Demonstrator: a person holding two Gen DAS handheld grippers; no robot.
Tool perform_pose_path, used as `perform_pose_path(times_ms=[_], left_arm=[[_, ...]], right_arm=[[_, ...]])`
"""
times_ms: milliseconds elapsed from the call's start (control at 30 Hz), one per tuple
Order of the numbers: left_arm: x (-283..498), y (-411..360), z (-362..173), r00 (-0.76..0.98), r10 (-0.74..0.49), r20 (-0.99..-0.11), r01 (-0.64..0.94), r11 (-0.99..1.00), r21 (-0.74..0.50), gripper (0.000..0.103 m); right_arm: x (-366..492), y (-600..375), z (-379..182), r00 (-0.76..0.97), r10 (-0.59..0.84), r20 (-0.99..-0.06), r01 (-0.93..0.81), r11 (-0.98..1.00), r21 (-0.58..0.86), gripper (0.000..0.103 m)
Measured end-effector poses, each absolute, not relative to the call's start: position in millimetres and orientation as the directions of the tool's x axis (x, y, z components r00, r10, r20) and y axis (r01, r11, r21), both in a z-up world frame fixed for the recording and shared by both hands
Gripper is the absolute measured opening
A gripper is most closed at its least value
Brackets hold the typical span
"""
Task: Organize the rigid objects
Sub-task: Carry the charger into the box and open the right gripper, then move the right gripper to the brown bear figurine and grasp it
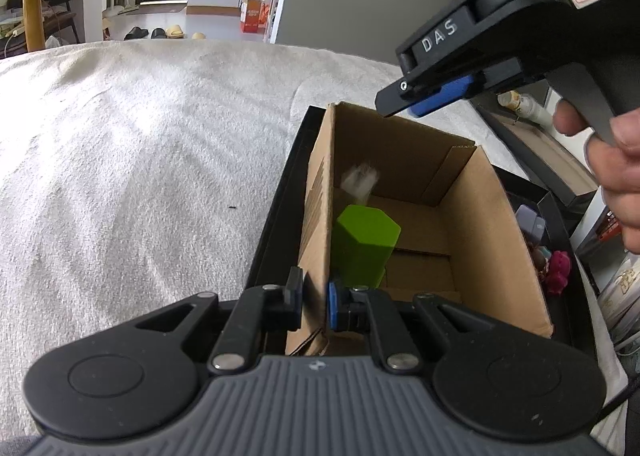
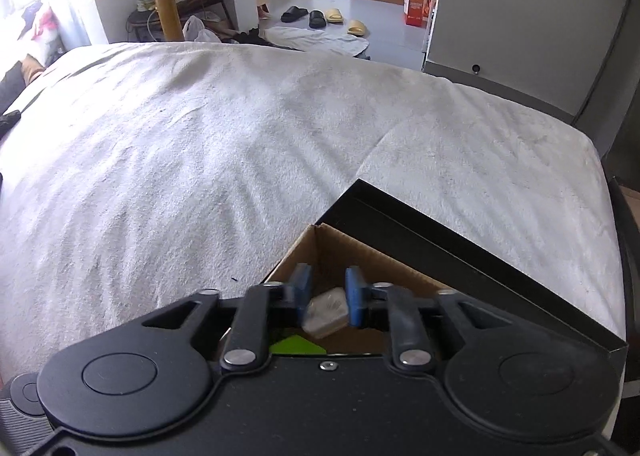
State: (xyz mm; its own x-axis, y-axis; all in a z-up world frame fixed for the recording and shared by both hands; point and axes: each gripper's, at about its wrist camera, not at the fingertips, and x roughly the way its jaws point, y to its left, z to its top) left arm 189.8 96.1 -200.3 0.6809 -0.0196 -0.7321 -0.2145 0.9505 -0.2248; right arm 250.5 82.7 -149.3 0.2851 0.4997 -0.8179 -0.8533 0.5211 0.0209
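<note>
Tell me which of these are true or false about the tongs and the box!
1. The left tongs pinch a wall of the cardboard box. True.
2. The green block lies outside the box. False: it is inside the box.
3. The right tongs are above the open box. True.
4. The box sits in a red tray. False: the tray is black.

Left gripper (image 1: 315, 306): low, fingers (image 1: 295, 298) closed onto a cardboard wall (image 1: 318, 248), one on each side.
Right gripper (image 2: 327, 298): raised, tilted downward, blue fingers (image 2: 353, 296) parted.
Right hand (image 1: 612, 172): wrapped round the gripper's handle, fingertip forward.
</note>
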Motion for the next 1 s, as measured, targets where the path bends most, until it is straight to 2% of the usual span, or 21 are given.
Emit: perform_pose_path(times_ms=[67,167,367,667,1000], left_arm=[[190,97,-201,0.68,-0.019,-0.733,-0.217,0.95,-0.226,0.011],[191,96,-201,0.677,-0.013,-0.736,-0.219,0.951,-0.219,0.011],[191,95,-202,0.673,-0.007,-0.739,-0.223,0.951,-0.212,0.011],[191,95,-204,0.672,-0.007,-0.741,-0.229,0.949,-0.217,0.011],[192,94,-204,0.67,-0.003,-0.743,-0.233,0.949,-0.213,0.011]], right_arm=[[250,80,-148,0.29,0.498,-0.817,-0.853,0.522,0.015,0.037],[250,71,-143,0.303,0.494,-0.815,-0.84,0.543,0.017,0.055],[249,46,-129,0.333,0.491,-0.805,-0.828,0.561,0.0,0.075],[261,-9,-115,0.371,0.466,-0.803,-0.786,0.619,-0.005,0.077],[282,-75,-148,0.405,0.389,-0.827,-0.684,0.73,0.008,0.078]])
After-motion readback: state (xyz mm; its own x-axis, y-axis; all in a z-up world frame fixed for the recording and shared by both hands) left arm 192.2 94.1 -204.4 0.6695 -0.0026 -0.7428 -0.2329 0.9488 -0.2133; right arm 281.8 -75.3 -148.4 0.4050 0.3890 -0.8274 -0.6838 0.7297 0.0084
